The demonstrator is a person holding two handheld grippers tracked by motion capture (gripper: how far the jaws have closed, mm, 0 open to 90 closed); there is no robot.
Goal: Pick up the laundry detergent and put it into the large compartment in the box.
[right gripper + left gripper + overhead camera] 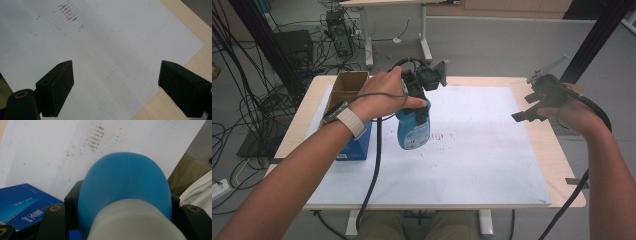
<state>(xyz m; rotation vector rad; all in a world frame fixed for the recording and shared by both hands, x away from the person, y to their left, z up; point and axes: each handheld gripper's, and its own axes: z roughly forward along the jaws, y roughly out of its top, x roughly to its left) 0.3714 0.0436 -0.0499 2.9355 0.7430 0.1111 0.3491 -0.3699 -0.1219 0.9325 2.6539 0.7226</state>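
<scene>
Blue bottle (413, 130) clamped in left claw (419, 107), lifted clear above white sheet (472, 150) on desk (557, 150), beside blue box (357, 145). Right claw (528, 107) apart, empty. Placement outstanding.

- Even, soft room light from overhead; moderately bright, no hard glare on the white sheet (472, 150).
- High view: slightly soft throughout; faint shadow under the blue bottle (413, 131); floor at far left dimmer.
- Left gripper view: bottle (125, 185) very near the lens, blurred; sheet beyond sharper.
- Right gripper view: dark jaws soft-edged; sheet (107, 50) dims toward the near left.
</scene>
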